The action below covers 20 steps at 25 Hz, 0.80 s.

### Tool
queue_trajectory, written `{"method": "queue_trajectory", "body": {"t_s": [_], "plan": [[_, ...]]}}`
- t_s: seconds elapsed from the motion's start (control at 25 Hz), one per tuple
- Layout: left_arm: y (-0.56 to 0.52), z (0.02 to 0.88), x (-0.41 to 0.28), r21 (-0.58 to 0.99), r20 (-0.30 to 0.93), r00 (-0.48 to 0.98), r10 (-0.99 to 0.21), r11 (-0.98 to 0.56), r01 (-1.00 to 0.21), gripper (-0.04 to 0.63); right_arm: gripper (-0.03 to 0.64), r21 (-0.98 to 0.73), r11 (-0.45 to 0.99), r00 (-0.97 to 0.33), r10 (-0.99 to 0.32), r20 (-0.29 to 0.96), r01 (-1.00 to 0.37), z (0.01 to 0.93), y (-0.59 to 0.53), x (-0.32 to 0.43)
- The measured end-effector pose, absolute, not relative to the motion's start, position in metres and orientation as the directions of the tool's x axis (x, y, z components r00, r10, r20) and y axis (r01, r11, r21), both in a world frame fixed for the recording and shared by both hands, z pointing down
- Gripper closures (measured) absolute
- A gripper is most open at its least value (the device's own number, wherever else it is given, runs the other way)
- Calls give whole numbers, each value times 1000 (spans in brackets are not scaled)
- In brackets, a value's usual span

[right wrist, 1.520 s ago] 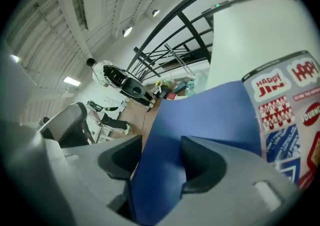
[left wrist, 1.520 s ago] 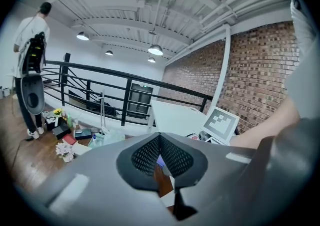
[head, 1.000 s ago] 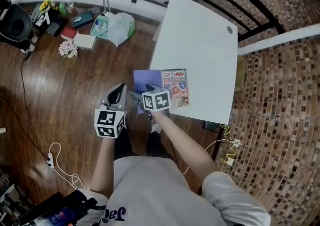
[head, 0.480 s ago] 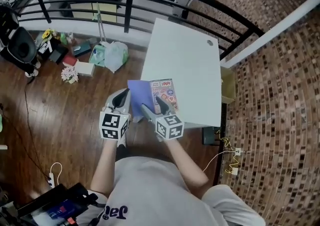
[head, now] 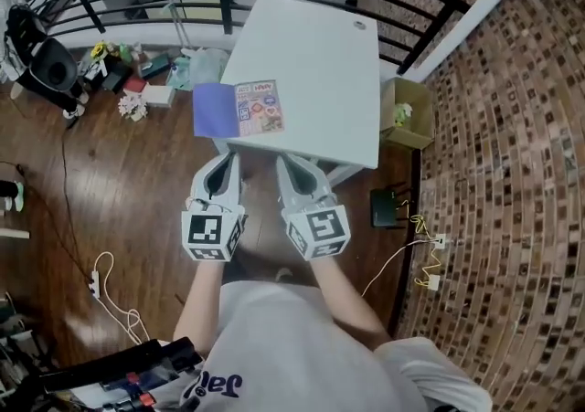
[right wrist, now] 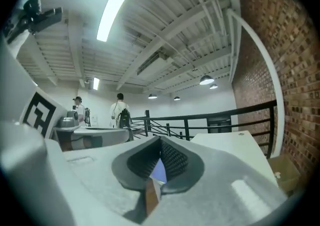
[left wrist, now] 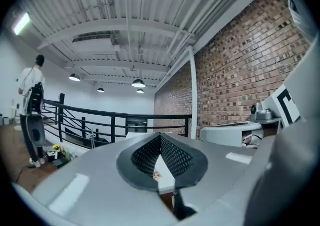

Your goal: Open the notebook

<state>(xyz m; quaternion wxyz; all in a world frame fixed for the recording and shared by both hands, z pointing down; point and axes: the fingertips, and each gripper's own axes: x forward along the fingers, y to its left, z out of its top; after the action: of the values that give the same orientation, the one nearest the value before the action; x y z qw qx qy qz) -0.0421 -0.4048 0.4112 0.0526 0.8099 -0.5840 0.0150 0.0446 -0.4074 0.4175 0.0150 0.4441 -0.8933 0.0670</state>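
Both my grippers, left (head: 226, 157) and right (head: 286, 162), have backed off the one open notebook (head: 238, 109) at upper centre, jaws pressed together empty, the right's just closed.

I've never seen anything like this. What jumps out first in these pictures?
Two grey grippers with black-and-white marker cubes, the left gripper and the right gripper, are held side by side just short of the white table; both are shut and empty, the right one's jaws having just closed. Beyond them the notebook lies open at the table's near left edge, a sticker-covered page up and a purple leaf overhanging the edge.
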Motion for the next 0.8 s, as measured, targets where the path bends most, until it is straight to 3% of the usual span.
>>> {"method": "queue_trajectory", "body": {"t_s": [0.2,0.6,0.8], "plan": [[-351,373,-3,27,71,322,-944,-321,-947,578,626,-206,561,-585,-807,80,-802,391,-358,87],[-305,318,-15,-4,-27,332,-943,-332,-943,578,626,-102,588,-588,-808,-30,-802,319,-311,66],[-286,312,-38,6,-33,314,-949,-315,-949,578,626,-37,602,-602,-798,2,-798,322,-287,29]]}}
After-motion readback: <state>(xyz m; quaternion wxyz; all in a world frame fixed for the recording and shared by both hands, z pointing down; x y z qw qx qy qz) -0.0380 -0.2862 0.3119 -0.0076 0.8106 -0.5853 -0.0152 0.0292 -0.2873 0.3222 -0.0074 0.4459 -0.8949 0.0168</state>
